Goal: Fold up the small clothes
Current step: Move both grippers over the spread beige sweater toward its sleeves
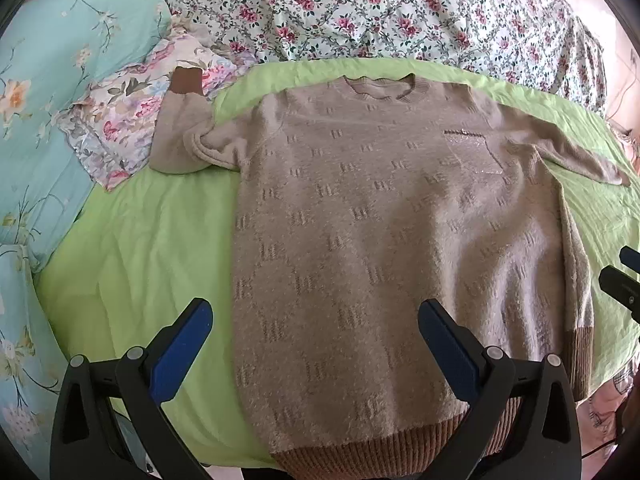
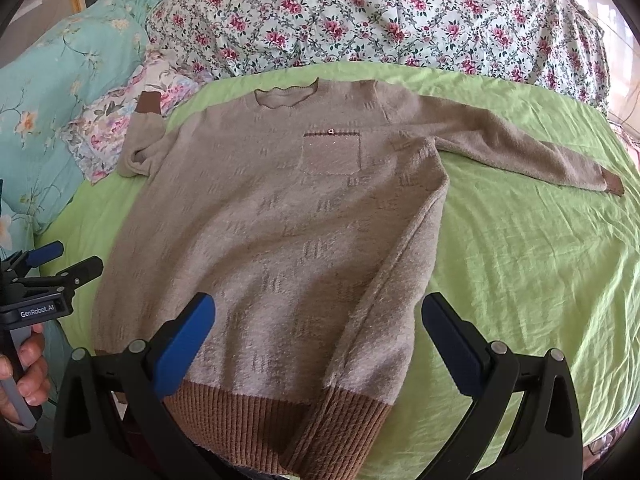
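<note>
A beige knit sweater point(image 1: 384, 216) with brown ribbed hem and cuffs lies flat, front up, on a green sheet point(image 1: 132, 248); it also shows in the right wrist view point(image 2: 280, 224). Its left sleeve is bent up onto a pillow, brown cuff point(image 1: 185, 81) upward. Its right sleeve point(image 2: 520, 148) stretches out straight. The right side edge is folded inward near the hem point(image 2: 352, 412). My left gripper point(image 1: 316, 320) is open and empty above the sweater's lower left part. My right gripper point(image 2: 320, 316) is open and empty above the lower right part.
A teal floral quilt point(image 1: 52, 92) lies at the left, with a small floral pillow point(image 1: 116, 120) beside it. A rose-print quilt point(image 1: 380, 12) is piled along the far side. The bed's near edge runs just under the sweater's hem.
</note>
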